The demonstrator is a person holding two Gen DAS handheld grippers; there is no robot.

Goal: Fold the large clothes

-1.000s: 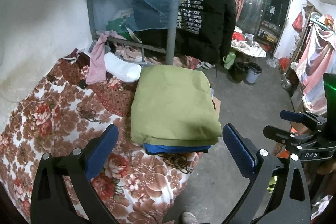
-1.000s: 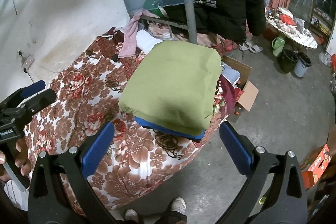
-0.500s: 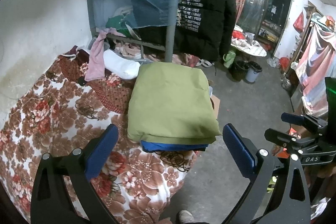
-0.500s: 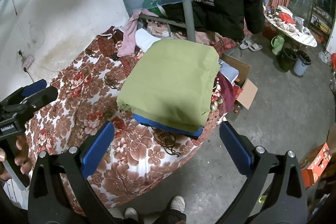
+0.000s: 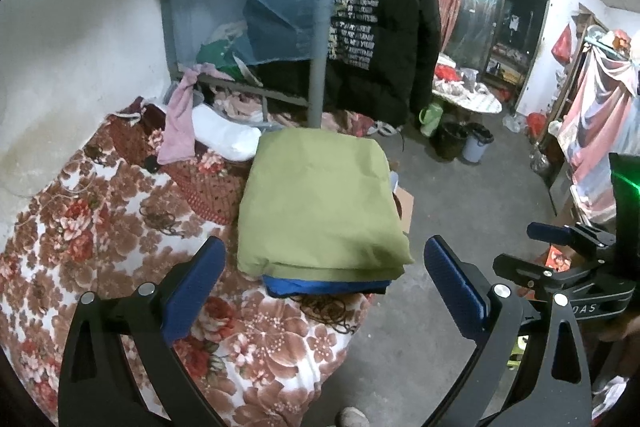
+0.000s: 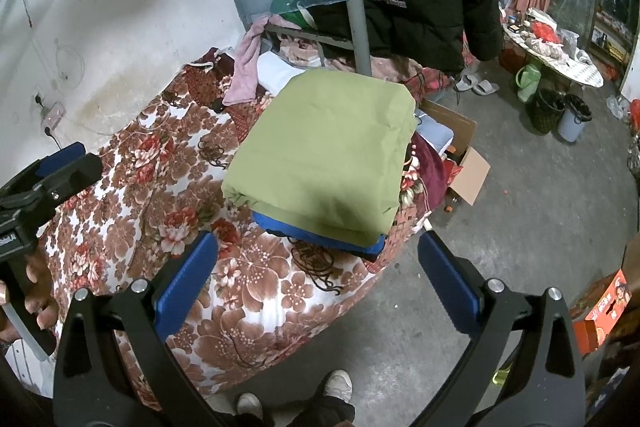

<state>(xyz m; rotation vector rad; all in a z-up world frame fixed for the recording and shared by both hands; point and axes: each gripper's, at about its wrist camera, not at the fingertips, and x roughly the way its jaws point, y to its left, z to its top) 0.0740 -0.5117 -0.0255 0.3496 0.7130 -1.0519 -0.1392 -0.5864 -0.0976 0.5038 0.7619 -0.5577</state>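
Clothes: folded green garment [image 5: 320,203] sits on a blue one [image 5: 324,286], mostly hidden, at the bed [image 5: 100,227] edge. Left claw [image 5: 320,283] and right claw [image 6: 316,275] both gape wide, holding nothing. Cardboard box [image 6: 460,155] w/ contents unclear shows fully only in right view.

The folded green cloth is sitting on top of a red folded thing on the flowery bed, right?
Not quite. The folded green cloth sits on a blue folded garment, not a red one; the right wrist view shows its blue edge poking out underneath. It is indeed on the flowery bed.
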